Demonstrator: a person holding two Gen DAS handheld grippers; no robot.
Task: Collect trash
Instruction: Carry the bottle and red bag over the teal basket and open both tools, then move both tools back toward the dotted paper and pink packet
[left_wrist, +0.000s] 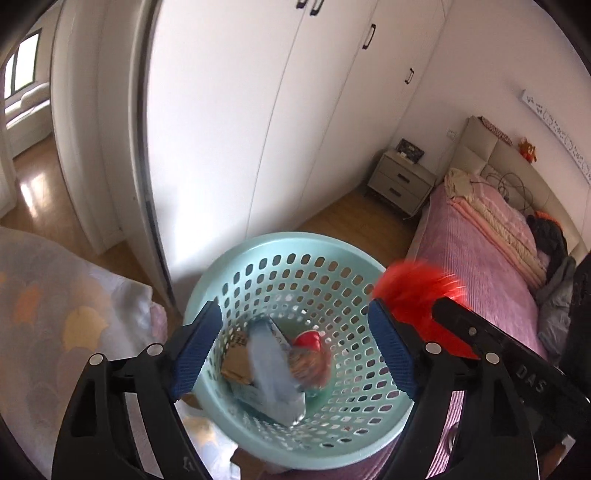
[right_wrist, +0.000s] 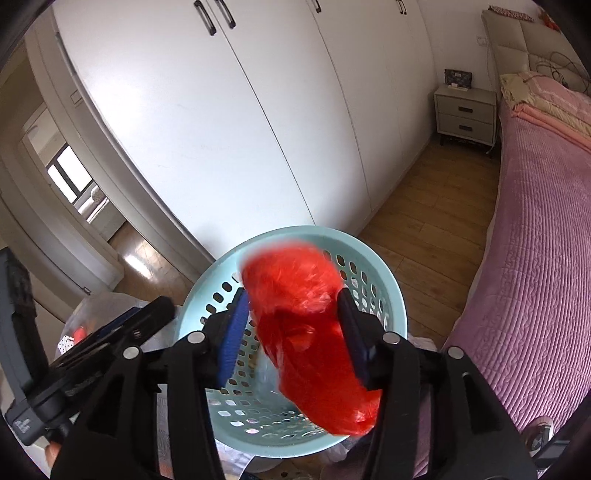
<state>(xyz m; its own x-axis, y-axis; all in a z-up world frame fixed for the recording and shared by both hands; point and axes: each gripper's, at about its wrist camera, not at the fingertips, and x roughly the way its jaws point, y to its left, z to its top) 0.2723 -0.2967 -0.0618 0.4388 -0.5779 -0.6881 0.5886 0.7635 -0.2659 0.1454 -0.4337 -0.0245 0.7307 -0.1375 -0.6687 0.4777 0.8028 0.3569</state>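
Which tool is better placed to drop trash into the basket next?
Right. The right tool holds the red bag over the basket; the left tool is open and empty.

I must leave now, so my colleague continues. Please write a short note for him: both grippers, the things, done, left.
Left gripper: open, empty, above the basket.
Right gripper: shut on the red plastic bag, over the basket.
Done: a silvery wrapper, cardboard and other scraps lie in the basket.
Left: drop the red bag in.
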